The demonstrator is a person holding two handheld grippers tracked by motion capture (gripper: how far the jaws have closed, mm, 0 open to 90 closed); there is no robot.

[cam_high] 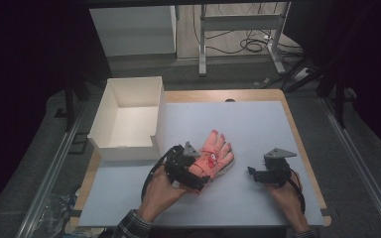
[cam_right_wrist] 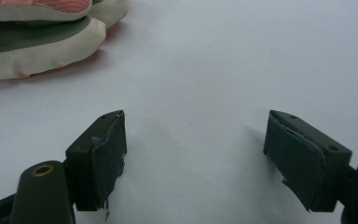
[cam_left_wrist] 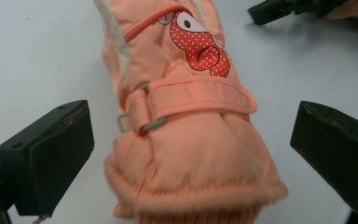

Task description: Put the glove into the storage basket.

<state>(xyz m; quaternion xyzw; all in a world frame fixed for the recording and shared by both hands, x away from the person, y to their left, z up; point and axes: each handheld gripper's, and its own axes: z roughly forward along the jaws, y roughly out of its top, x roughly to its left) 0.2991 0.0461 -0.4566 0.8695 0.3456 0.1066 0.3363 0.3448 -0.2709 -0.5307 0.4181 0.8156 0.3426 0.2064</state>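
Note:
An orange padded glove point(cam_high: 217, 151) with a red spotted cartoon patch and a wrist strap lies flat on the white mat point(cam_high: 258, 124), fingers pointing away. My left gripper point(cam_high: 202, 174) hovers at its cuff. In the left gripper view the glove point(cam_left_wrist: 191, 140) sits between the two black jaws of the left gripper point(cam_left_wrist: 193, 126), which stand wide apart with clear gaps on both sides, so it is open. My right gripper point(cam_high: 253, 174) rests to the right of the glove, open over bare mat point(cam_right_wrist: 214, 56); its view catches the glove's cream fingertips point(cam_right_wrist: 42, 46) at upper left.
An open white cardboard box point(cam_high: 126, 148) stands at the table's left, just beyond the left hand. The mat covers a wooden tabletop point(cam_high: 297, 134) with edges near on the right and front. The right gripper's tip point(cam_left_wrist: 270, 11) shows far off in the left gripper view.

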